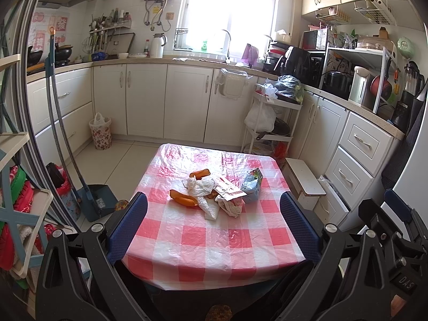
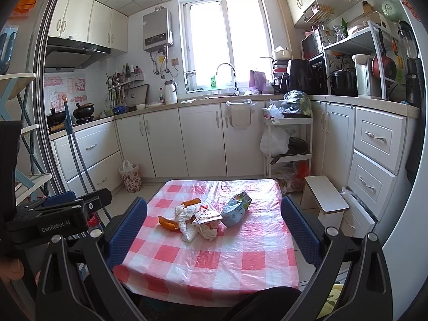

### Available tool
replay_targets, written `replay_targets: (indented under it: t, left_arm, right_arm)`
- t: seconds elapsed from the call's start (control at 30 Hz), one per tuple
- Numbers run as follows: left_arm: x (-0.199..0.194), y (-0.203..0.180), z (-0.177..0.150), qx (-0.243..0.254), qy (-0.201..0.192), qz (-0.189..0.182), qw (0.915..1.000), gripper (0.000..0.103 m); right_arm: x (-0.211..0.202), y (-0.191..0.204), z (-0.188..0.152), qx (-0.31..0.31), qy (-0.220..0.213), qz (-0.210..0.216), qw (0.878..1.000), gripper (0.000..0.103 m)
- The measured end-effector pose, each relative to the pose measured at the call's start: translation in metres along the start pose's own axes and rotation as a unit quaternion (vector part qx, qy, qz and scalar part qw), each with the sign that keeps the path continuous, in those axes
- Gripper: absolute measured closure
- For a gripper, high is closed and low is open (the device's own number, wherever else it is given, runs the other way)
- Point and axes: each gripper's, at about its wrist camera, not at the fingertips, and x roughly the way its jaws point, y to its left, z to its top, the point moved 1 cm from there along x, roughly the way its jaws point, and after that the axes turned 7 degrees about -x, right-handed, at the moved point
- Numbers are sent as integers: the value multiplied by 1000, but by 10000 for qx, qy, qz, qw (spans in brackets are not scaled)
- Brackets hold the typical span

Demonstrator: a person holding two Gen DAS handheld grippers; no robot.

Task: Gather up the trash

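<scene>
Left wrist view
Left gripper [image 1: 214, 224]: fingers spread wide, holding nothing, over the near edge of the table.
Table [image 1: 214, 254]: covered with a red-and-white checked plastic sheet.
Trash heap [image 1: 214, 195]: mid-table, ahead of the fingertips and between their lines, clear of both.
Heap contents: crumpled white wrapper [image 1: 203, 187], two orange peels [image 1: 183, 199], printed packet [image 1: 228, 190], flattened carton [image 1: 251, 184] touching the heap's right side.
Flowered bin [image 1: 101, 133]: on the floor by the cabinets, well beyond the table, lined with a white bag; contents not visible.
Dustpan [image 1: 97, 200]: on the floor left of the table; contents cannot be told.
Right gripper body [image 1: 393, 230]: at the lower right edge.

Right wrist view
Right gripper [image 2: 214, 230]: fingers parted wide, empty.
Trash heap [image 2: 198, 218]: between the finger lines, nearer the left finger, untouched.
Carton [image 2: 236, 208]: tilted, just right of the heap.
Flowered bin [image 2: 131, 178]: beyond the table's far left corner.
Left gripper body [image 2: 53, 216]: at the left.
</scene>
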Motion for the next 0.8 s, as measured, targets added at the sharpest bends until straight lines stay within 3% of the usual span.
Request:
replay_targets:
  t: [0.8]
  left_arm:
    - [0,0,1,-21,1,-13,10000,7]
  right_arm:
    - [0,3,0,7,0,22,10000,7]
